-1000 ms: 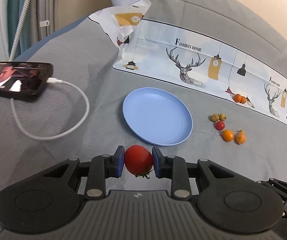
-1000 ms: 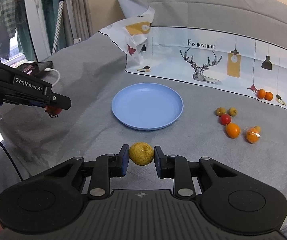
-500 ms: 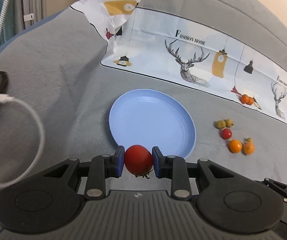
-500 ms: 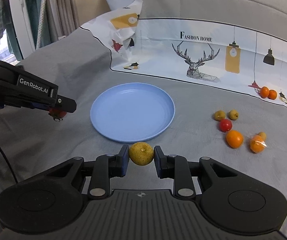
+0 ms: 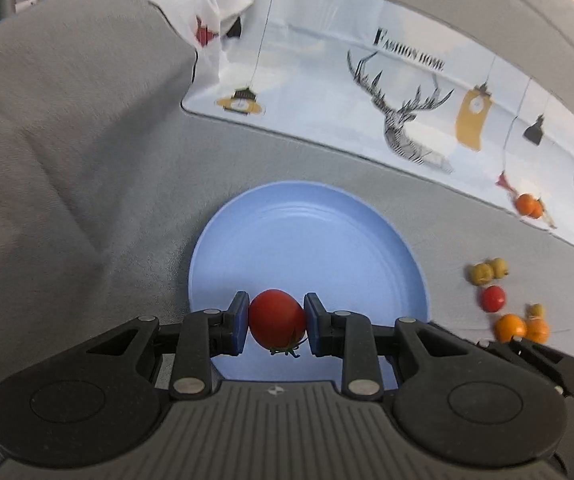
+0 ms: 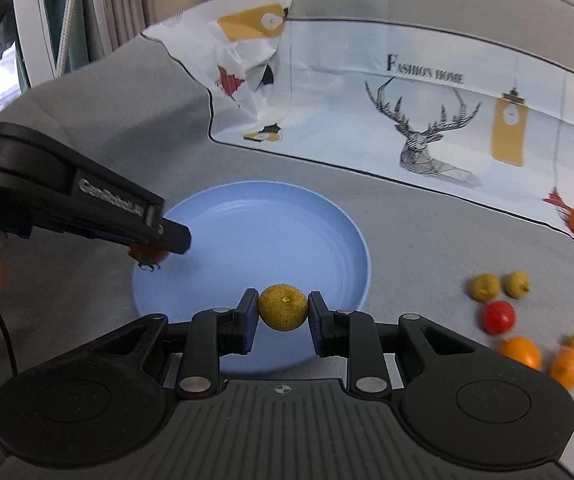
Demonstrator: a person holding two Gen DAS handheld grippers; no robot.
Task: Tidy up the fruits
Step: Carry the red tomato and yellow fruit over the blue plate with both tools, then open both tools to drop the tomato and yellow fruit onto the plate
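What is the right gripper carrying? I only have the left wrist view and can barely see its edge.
Observer: The right gripper is shut on a yellow-green fruit, held over the near rim of the blue plate.
Operator: Does my tomato look like it's over the plate from that side?
Observer: Yes. In the right wrist view the left gripper reaches in from the left, and the red tomato hangs under its tip over the plate's left edge.
Operator: Anything else over there I can't see?
Observer: A window frame with curtains stands beyond the grey cloth, at the far left.
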